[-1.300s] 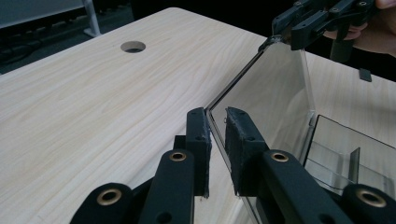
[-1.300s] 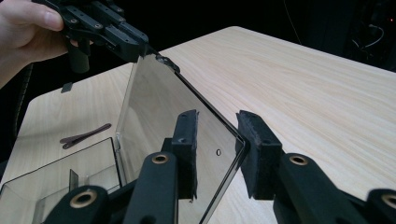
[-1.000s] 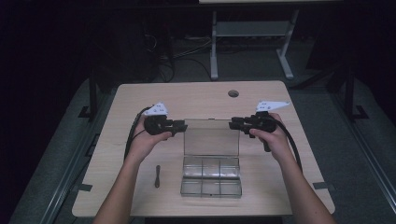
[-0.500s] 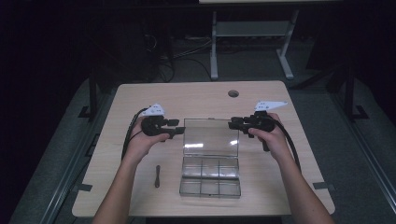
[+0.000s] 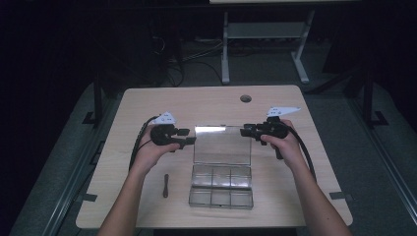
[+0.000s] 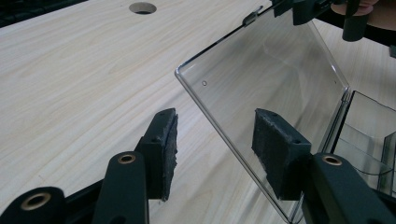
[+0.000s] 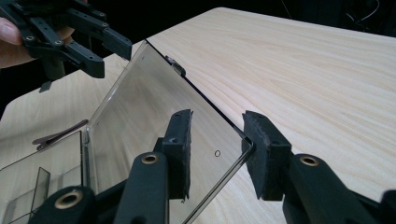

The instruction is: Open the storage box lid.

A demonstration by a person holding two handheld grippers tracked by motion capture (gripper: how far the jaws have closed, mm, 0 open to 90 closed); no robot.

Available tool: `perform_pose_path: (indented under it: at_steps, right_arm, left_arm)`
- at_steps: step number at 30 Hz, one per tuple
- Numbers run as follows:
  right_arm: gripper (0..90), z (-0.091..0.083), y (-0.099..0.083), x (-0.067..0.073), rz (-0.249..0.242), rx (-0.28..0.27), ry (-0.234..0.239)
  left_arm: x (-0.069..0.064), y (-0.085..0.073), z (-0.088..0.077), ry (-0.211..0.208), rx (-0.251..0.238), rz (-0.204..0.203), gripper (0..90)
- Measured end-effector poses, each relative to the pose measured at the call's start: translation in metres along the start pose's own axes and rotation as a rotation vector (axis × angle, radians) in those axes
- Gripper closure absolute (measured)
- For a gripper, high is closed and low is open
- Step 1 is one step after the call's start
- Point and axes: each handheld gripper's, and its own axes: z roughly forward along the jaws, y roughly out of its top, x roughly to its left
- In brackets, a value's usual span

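1. High view: clear, flat lid (image 5: 222,144) stands raised behind the compartmented box (image 5: 221,186) on the pale wood tabletop (image 5: 147,105).
2. Left tool (image 6: 214,144), level, has just been opening; the lid's edge sits loose between its pads.
3. Right tool (image 7: 218,151), also opening, straddles the lid's corner.

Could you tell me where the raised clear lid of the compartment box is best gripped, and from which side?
Grip the lid at its free top corners, one gripper from each side. It stands open on the box, so those thin edges are exposed. The left gripper and right gripper already straddle them, pads apart.
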Motion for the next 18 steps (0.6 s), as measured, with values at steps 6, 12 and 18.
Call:
perform_pose_path:
  at_steps: [6,12,18]
  right_arm:
    - [61.9,0.003,-0.003,-0.004,0.016,0.011,-0.003]
    - [62.0,0.004,-0.003,-0.006,0.02,0.013,0.005]
    - [61.8,0.004,-0.004,-0.006,0.022,0.016,0.006]
  left_arm:
    - [0.0,-0.003,0.004,-0.004,0.022,-0.002,50.4]
    - [0.002,-0.004,0.013,-0.017,0.033,-0.011,50.0]
    - [0.002,-0.004,0.023,-0.034,0.046,-0.021,49.1]
